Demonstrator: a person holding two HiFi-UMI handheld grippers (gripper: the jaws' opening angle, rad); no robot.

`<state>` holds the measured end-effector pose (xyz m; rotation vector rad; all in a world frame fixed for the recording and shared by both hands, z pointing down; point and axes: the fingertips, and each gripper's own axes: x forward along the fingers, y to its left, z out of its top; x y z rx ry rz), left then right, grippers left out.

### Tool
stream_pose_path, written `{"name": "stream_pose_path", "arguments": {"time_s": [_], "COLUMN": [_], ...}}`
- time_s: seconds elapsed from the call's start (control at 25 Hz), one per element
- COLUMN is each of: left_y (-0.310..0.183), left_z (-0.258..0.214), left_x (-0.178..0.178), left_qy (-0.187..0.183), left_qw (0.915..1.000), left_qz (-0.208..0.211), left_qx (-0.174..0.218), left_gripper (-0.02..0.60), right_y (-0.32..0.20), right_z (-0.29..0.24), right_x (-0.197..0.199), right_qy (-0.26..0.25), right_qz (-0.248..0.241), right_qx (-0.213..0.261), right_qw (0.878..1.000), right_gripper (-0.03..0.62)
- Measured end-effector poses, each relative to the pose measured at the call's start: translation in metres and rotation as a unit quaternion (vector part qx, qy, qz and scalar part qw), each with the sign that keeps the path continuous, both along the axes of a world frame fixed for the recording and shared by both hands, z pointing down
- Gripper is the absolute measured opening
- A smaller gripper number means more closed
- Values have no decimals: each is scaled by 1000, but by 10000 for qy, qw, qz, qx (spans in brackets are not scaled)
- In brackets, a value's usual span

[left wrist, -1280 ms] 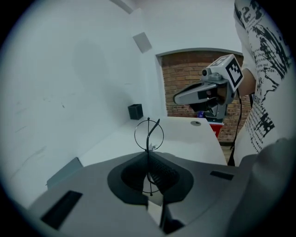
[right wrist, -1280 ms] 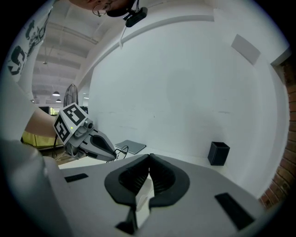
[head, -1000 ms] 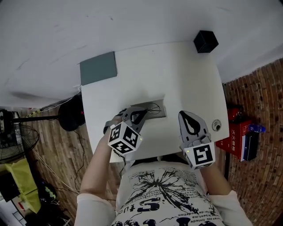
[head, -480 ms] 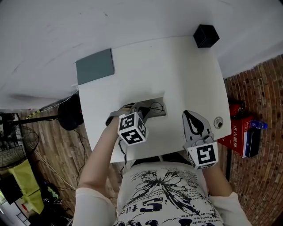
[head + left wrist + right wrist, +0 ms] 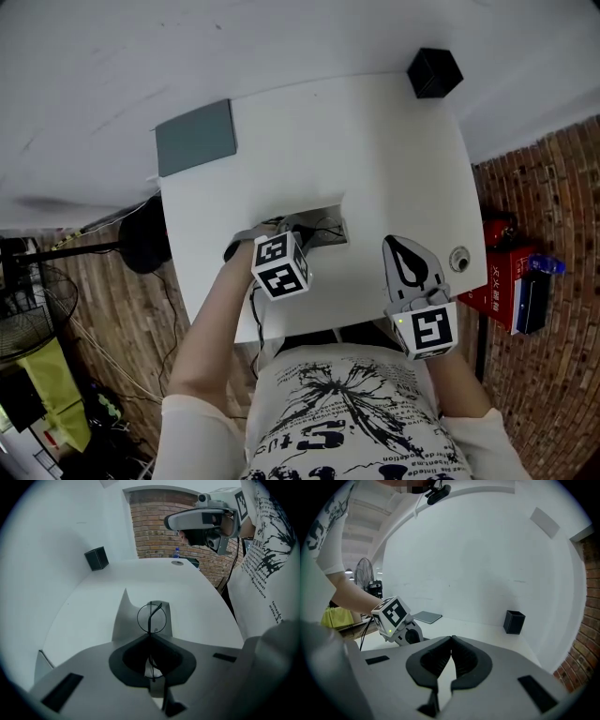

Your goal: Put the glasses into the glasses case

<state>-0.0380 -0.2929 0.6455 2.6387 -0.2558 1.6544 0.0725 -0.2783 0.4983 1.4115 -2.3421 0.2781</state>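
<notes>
Left hand-held gripper point(image 5: 151, 637) is clamped on the thin wire frame of the glasses point(image 5: 151, 617), which sit above the open grey glasses case point(image 5: 123, 620) on the desk point(image 5: 375, 159). Right hand-held gripper point(image 5: 451, 641) is closed, empty and well apart. Judgement: glasses light, springy, fragile. Hold the frame, not the lens.

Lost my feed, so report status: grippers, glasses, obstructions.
Left gripper shut on glasses, over the grey case. Right gripper shut, empty, off to the side. Nothing seen blocking the case.

Bright, even light; the white bench point(image 5: 394, 150) glares mildly, shadows soft. Both gripper views bulge fisheye, corners dark, nearest parts blurred.
</notes>
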Motion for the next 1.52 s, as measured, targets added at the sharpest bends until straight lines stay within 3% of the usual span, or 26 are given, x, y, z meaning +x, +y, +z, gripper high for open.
{"name": "stream_pose_path", "arguments": {"time_s": [0.48, 0.64, 0.8, 1.0, 1.28, 1.52], "left_y": [10, 10, 1, 0, 6, 16], "left_z": [12, 12, 9, -9, -54, -99], "left_x": [6, 6, 3, -3, -4, -11], "left_qy": [-208, -148, -72, -55, 246, 657], "left_qw": [9993, 9989, 9983, 9986, 9967, 9895], "left_qz": [-3, -227, -544, -531, -710, -1151], "left_qx": [-298, -381, -203, -22, 313, 569], "left_gripper": [17, 28, 104, 176, 179, 158], "right_y": [-3, 0, 2, 3, 17, 22], "right_z": [2, 1, 0, -9, -32, -61], "right_x": [7, 6, 8, 6, 1, -5], "right_qy": [-85, -90, -28, -7, 11, -10], "right_qz": [-60, -69, -113, -86, -194, -291], "right_qx": [65, 35, 78, 135, 367, 659], "right_qw": [9999, 9999, 9999, 9999, 9991, 9974], "right_gripper": [14, 14, 14, 14, 14, 14]}}
